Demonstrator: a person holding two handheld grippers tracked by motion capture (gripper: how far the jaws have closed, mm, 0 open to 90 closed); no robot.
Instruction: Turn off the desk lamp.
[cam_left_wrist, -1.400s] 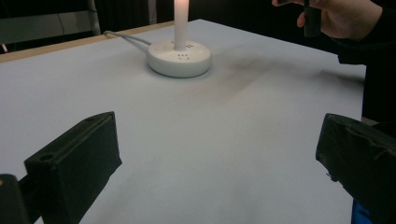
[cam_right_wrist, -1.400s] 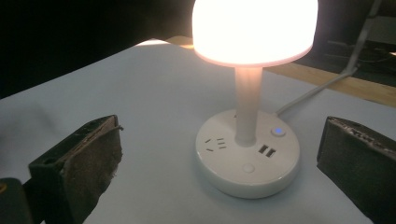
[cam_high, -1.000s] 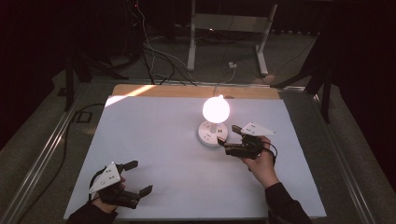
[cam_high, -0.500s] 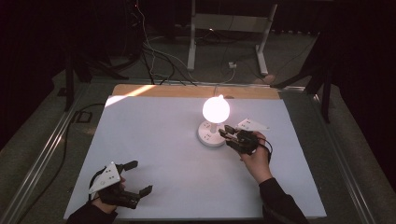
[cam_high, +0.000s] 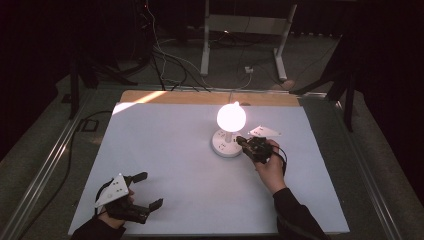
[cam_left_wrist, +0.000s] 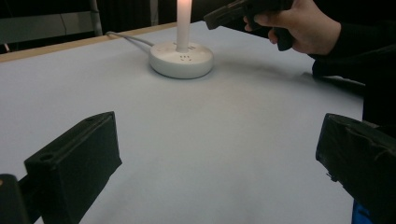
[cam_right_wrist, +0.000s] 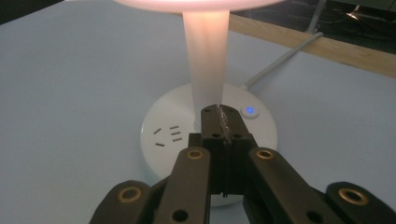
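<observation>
In the high view the lit lamp (cam_high: 230, 125) stands just ahead of the right gripper (cam_high: 243, 142). The left gripper view shows the left gripper (cam_left_wrist: 215, 154) spread wide and empty, lamp far ahead. In the right gripper view the jaws are pressed together over the lamp's round base (cam_right_wrist: 163, 126), tips beside its stem, near a blue-lit button (cam_right_wrist: 250, 111).

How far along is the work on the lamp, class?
Done: the lamp glows, and a blue light shows on the button on its base. In hand: the shut right gripper points over the base near the stem. Left: unclear; the left gripper rests open, apart.
</observation>
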